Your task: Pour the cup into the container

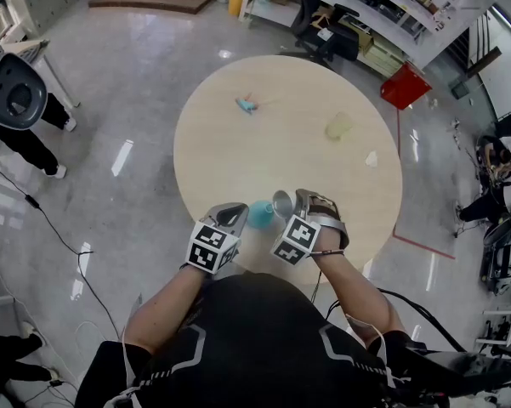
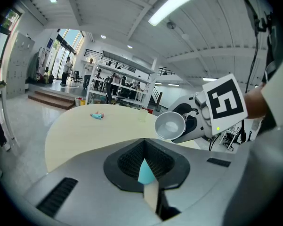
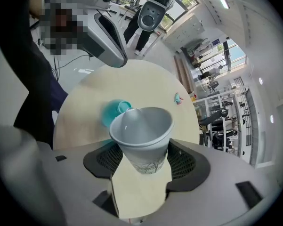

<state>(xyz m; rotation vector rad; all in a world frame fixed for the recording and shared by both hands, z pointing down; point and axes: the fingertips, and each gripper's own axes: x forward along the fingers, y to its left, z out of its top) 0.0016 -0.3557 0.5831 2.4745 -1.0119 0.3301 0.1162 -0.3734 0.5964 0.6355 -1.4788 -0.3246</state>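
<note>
Right, the right gripper [image 3: 141,160] is clamped wide around the paper cup [image 3: 141,128], tipping its mouth over toward the teal container [image 1: 260,213] by the near edge of the table [image 1: 306,100]. The left gripper [image 2: 148,173] has its jaws drawn nearly together with a sliver of teal between them, so it seems to be pinching the container's wall to steady it under the pour. The cup's rim sits right beside the container, and a deeper tilt looks like the next call.
</note>
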